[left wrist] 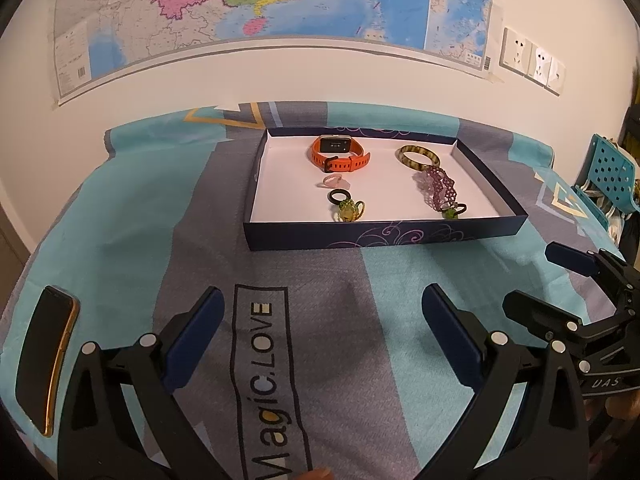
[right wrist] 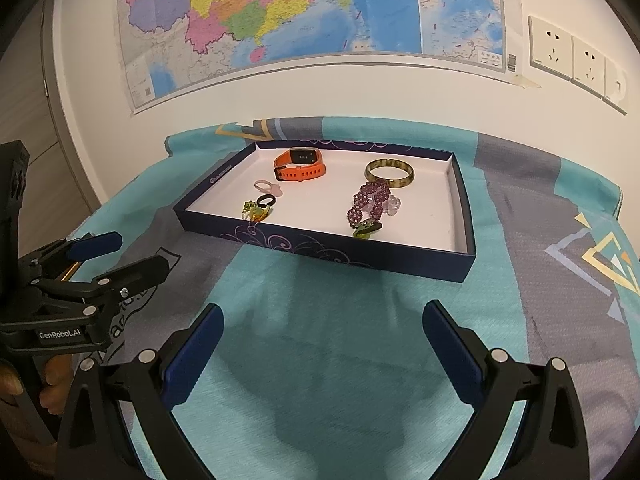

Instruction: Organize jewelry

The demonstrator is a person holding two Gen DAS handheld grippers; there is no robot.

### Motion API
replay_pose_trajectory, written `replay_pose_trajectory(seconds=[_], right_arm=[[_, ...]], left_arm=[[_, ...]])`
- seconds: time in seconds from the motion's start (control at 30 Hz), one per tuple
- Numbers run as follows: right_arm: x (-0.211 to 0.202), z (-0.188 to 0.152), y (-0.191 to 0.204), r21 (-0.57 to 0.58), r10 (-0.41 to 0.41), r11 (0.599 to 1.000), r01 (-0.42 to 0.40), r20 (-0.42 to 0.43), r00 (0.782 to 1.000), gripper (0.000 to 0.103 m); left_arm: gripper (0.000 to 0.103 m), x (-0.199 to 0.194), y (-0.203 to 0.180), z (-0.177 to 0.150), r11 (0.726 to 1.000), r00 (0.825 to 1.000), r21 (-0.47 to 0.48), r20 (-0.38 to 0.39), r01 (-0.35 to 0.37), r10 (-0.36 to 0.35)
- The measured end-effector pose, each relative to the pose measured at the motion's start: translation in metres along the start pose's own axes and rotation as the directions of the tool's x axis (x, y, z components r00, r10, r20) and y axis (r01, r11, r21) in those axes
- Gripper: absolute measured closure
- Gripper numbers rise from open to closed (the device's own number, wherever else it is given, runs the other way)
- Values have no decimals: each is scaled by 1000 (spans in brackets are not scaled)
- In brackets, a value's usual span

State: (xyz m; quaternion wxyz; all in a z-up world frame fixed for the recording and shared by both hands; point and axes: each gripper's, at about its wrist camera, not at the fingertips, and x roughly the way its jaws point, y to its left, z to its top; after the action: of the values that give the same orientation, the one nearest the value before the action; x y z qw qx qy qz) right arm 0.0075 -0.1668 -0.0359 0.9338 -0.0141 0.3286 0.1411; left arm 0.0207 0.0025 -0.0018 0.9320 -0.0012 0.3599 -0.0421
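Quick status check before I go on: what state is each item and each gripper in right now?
left gripper: open, empty, above the cloth
right gripper: open, empty, short of the tray
tray: lidless, on the cloth
orange watch: strap buckled, in tray
bangle: flat in tray
purple beaded bracelet: laid out in tray
black ring: flat in tray
phone: screen dark, on cloth

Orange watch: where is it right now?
The orange watch lies at the far end of the box, left of the bangle, behind the pink ring.
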Motion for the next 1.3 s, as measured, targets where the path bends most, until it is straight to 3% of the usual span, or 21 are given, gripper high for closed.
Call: replay_pose_trajectory(seconds=[1.3], right_arm=[[4,-7,-2,15,3,1000,-3,-30,1000,7]], left_arm=[[5,1,-3,-4,1000,1000,3,-12,0,0]])
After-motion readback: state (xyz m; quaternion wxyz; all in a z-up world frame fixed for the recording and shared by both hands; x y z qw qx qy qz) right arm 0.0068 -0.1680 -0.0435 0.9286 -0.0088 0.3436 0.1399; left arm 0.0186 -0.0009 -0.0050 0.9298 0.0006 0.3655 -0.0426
